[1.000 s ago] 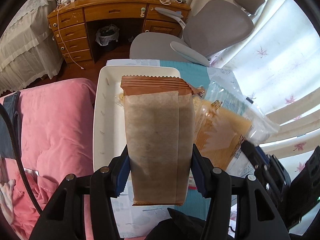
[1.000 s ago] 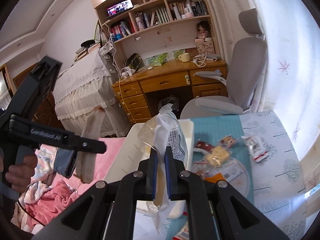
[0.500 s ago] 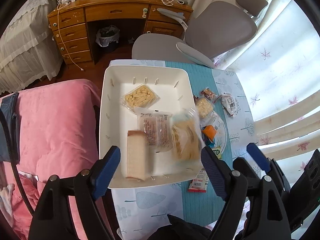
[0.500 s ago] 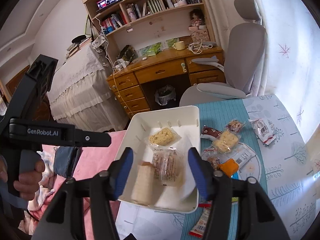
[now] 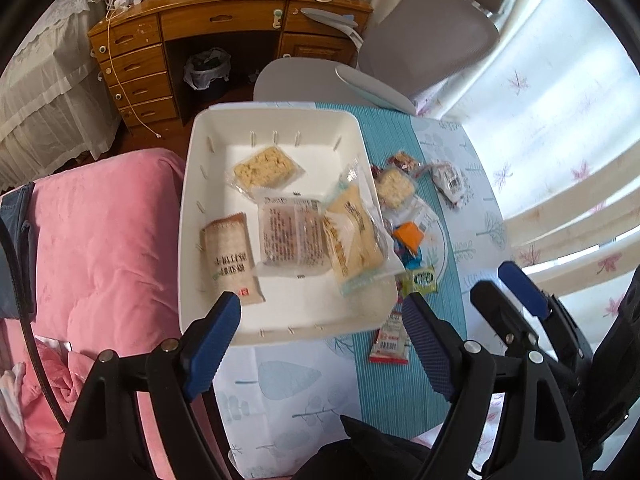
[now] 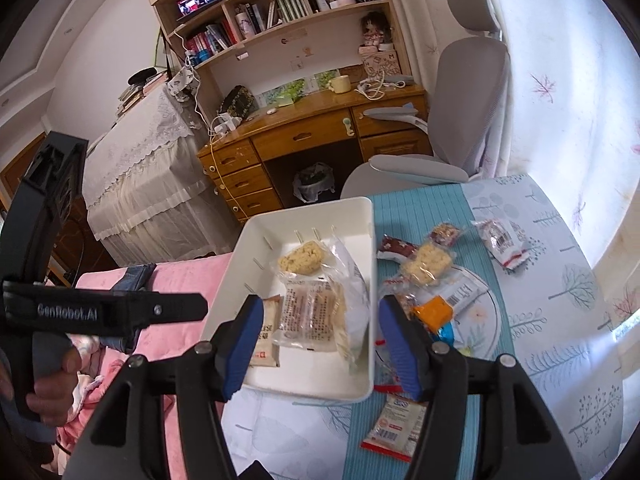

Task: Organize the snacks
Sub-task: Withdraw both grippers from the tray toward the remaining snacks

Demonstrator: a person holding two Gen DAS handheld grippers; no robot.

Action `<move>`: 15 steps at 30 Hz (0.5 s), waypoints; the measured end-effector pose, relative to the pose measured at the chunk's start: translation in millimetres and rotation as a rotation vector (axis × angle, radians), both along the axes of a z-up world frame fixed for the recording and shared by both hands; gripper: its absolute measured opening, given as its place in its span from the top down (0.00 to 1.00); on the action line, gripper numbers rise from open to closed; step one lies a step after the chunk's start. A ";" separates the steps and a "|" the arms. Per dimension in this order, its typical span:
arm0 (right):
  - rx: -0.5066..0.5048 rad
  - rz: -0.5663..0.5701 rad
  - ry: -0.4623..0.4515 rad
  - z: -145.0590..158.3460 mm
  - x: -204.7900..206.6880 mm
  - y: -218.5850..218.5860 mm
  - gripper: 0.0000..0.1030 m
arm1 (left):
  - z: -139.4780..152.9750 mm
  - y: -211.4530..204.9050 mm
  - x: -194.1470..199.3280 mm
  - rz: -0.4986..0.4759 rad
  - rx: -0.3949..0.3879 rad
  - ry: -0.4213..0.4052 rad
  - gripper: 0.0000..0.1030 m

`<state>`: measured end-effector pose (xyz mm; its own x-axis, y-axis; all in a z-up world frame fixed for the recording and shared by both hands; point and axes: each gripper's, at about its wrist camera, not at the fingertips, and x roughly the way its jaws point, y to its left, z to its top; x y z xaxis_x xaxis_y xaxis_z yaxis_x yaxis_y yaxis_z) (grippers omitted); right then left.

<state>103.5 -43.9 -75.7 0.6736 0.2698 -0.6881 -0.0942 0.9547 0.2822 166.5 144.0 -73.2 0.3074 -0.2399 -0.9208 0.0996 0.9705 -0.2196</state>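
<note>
The tray (image 5: 188, 216) is a white, smooth plastic rectangle with rounded corners and small slots along its walls; its long axis runs away from the cameras toward the wooden desk (image 5: 224, 20). Four packets lie flat inside it. A brown paper-look bar (image 5: 231, 258) sits by the tray's left wall, long axis parallel to the tray's length. Beside it, in the tray's middle, lies a clear crinkly wrapper (image 5: 291, 236) of pale cakes. A glossy clear bag (image 5: 354, 244) leans against the tray's right wall, tilted, its far end raised onto the rim. A square, crumbly puffed cake (image 5: 266, 167) in clear film lies nearer the tray's far wall, turned diagonally.

Right of the tray, on the ribbed teal mat (image 6: 416, 208), loose snacks (image 6: 428, 266) cluster, some overlapping.

The left gripper (image 5: 320, 344) hangs above the tray's near rim, blue pads wide apart, holding nothing. The right gripper (image 6: 320, 340) is likewise spread and bare, over the tray's near right corner.
</note>
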 end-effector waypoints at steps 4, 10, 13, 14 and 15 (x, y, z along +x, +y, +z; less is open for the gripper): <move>-0.002 -0.008 0.015 -4.1 -8.2 -12.0 0.41 | -8.5 -14.5 -14.3 -0.010 0.001 0.011 0.20; -0.002 -0.008 0.064 -13.2 -17.8 -37.3 0.41 | -23.7 -39.6 -30.3 -0.008 0.042 0.034 0.20; -0.001 0.008 0.083 -15.7 -22.1 -49.5 0.41 | -27.5 -50.6 -36.4 0.010 0.024 0.044 0.20; -0.001 0.017 0.097 -17.5 -22.9 -55.7 0.41 | -27.8 -54.4 -38.3 0.019 0.024 0.045 0.20; -0.003 0.025 0.111 -19.4 -23.2 -60.7 0.41 | -28.2 -57.4 -40.1 0.029 0.026 0.047 0.20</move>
